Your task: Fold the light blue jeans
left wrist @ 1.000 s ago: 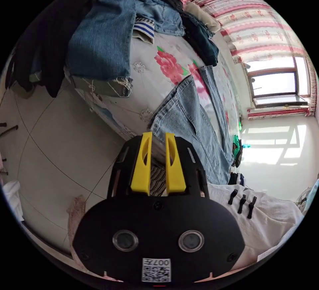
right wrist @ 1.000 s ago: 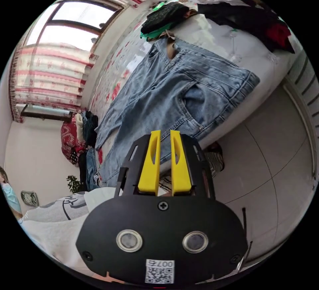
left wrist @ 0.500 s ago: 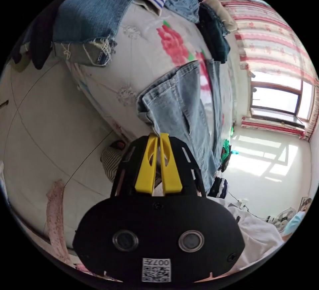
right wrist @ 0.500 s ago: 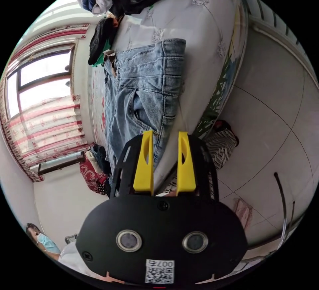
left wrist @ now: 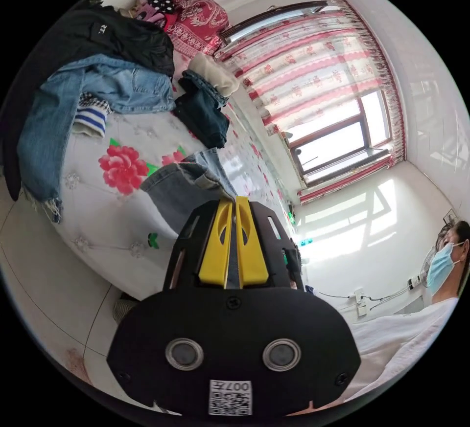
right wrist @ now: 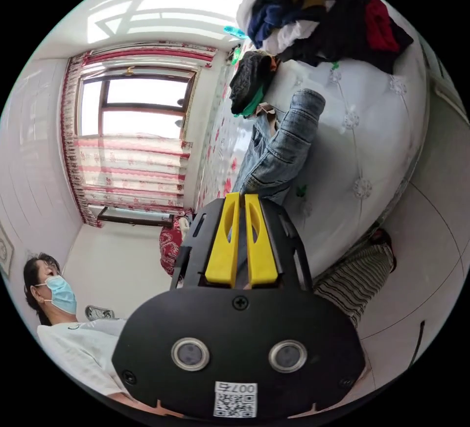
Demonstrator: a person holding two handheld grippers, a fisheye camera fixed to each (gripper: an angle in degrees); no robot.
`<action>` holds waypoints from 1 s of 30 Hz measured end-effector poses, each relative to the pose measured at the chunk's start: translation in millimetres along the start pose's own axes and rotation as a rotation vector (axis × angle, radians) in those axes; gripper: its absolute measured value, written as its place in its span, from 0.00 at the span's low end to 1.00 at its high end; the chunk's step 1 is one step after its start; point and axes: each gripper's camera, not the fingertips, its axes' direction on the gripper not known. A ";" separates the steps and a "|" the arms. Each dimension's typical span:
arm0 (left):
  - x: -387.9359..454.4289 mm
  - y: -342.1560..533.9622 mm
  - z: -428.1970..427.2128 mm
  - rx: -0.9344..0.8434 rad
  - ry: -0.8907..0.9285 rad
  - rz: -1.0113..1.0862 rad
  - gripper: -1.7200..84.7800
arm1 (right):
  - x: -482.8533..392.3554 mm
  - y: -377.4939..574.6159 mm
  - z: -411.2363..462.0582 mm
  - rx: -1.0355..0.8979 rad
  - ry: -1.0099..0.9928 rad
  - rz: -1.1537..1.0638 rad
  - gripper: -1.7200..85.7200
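The light blue jeans (left wrist: 178, 187) lie on the bed (left wrist: 105, 207), near its edge, and they are bunched rather than flat. In the left gripper view a cuffed hem end rises in a soft roll just past the jaw tips, with the rest of the leg running away toward the window. In the right gripper view the jeans (right wrist: 279, 150) stand up in a crumpled ridge, seams and stitching showing, one rolled end pointing toward the far pile of clothes.

The left gripper (left wrist: 234, 200) has its yellow jaws drawn nearly together, with a thin strip of denim between them, so they pinch the jeans. The right gripper (right wrist: 239, 197) likewise has its jaws narrow, with blue cloth between them.

The bed carries a white tufted cover with red flowers. In the left gripper view another pair of darker blue jeans (left wrist: 63, 104) hangs over the bed's edge, under a black garment (left wrist: 103, 35), with a dark folded stack (left wrist: 203, 106) beyond. In the right gripper view a heap of mixed clothes (right wrist: 323, 11) sits past the jeans. A person in a white top (right wrist: 73, 348) stands at the side, and a striped slipper (right wrist: 355, 278) lies on the tiled floor.
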 end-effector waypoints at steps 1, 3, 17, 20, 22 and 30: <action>12.8 -5.3 9.4 0.010 -0.010 0.013 0.01 | -14.8 -3.1 3.2 0.001 0.018 -0.041 0.02; 33.1 -15.7 28.3 0.014 -0.052 0.062 0.01 | -37.8 -10.6 12.8 -0.008 0.048 -0.098 0.02; 134.8 -169.2 357.6 -0.332 -0.410 0.106 0.09 | -163.8 -173.5 295.1 -0.232 0.495 -0.390 0.03; 147.7 -175.2 396.2 -0.315 -0.397 0.162 0.10 | -155.1 -178.9 331.8 -0.243 0.586 -0.391 0.03; 162.2 -164.4 421.5 -0.389 -0.480 0.285 0.10 | -155.3 -170.5 341.7 -0.269 0.563 -0.430 0.04; 183.6 -92.8 471.9 -0.537 -0.688 0.678 0.07 | -192.4 -20.4 367.2 -0.565 0.543 -0.786 0.06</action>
